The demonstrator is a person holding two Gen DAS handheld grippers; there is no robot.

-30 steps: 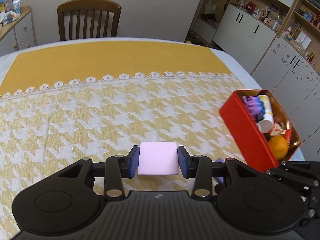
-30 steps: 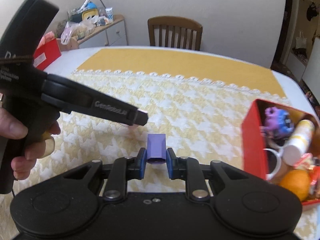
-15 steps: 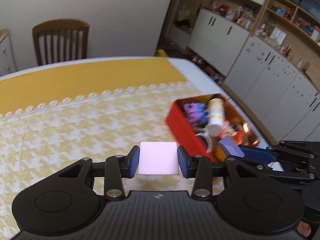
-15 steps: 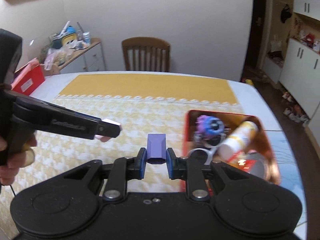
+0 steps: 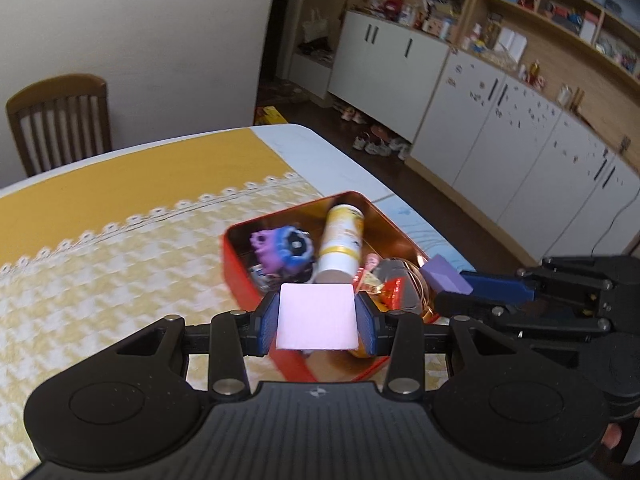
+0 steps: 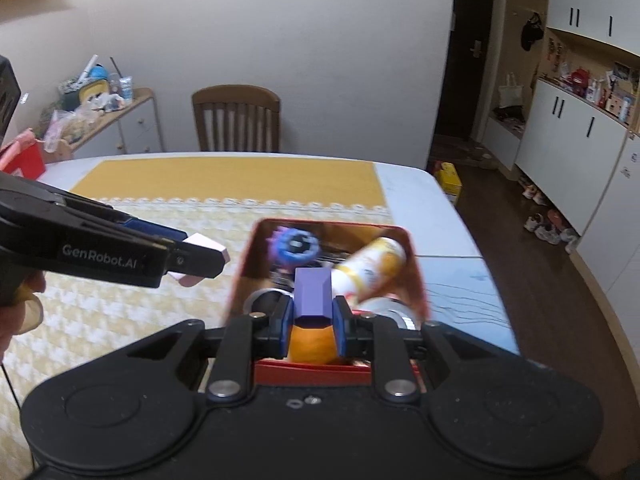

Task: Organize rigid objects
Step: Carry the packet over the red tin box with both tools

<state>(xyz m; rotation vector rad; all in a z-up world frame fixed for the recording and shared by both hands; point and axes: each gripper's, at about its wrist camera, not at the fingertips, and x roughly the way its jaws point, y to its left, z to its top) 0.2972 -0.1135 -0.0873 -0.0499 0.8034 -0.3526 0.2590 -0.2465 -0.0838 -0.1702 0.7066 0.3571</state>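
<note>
Pink block (image 5: 316, 316) x1: left gripper (image 5: 316, 318) holds | purple block (image 6: 312, 294) x1: right gripper (image 6: 312, 320) holds | red tin (image 5: 240, 280) x1

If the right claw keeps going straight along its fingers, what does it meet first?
Probably the clutter inside the red tin: the held purple block lines up with the cream bottle and the blue-purple toy. Depth is unclear.
</note>
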